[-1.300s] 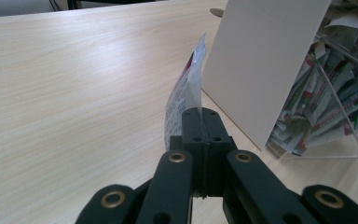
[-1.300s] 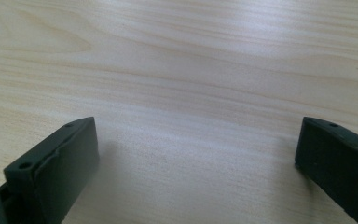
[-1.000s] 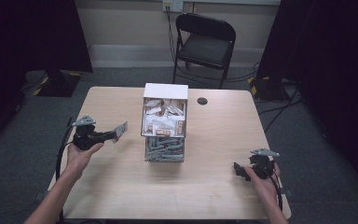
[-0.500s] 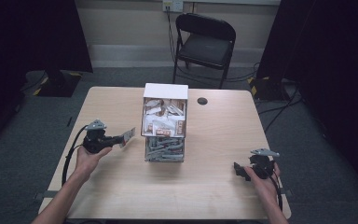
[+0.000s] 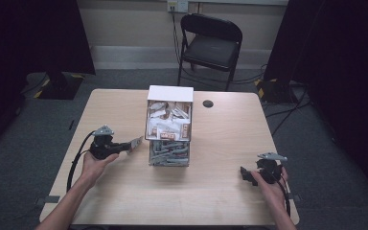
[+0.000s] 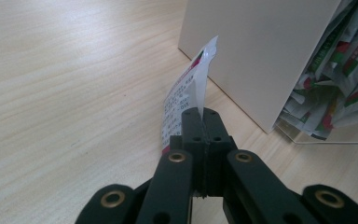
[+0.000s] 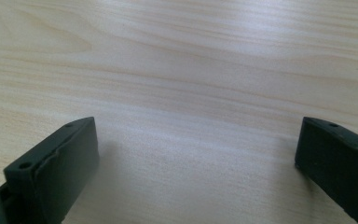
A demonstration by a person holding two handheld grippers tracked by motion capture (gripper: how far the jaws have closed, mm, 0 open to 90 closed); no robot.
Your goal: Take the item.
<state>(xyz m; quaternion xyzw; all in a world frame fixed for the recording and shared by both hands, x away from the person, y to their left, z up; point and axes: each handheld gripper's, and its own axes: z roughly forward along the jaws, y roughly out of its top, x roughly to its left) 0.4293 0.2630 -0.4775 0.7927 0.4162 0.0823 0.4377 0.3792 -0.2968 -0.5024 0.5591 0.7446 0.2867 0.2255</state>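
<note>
A two-tier box [image 5: 169,125] stands mid-table, its white upper part full of brown-and-white sachets and its clear lower part [image 6: 328,98] full of green-and-red ones. My left gripper [image 5: 133,144] is shut on a white sachet with red and green print [image 6: 186,95], held just left of the box's lower tier. In the left gripper view the sachet sticks up from the closed jaws beside the box's white wall [image 6: 256,51]. My right gripper [image 5: 245,175] rests low at the table's front right, open, with bare wood between its jaws [image 7: 196,154].
A small black round cap [image 5: 208,103] lies on the table behind the box. A black folding chair [image 5: 211,45] stands beyond the far edge. The light wooden table [image 5: 220,143] has bare surface at the front and sides.
My left gripper with the sachet has moved down and toward the front, ending lower beside the box's clear tier. The right gripper has stayed put.
</note>
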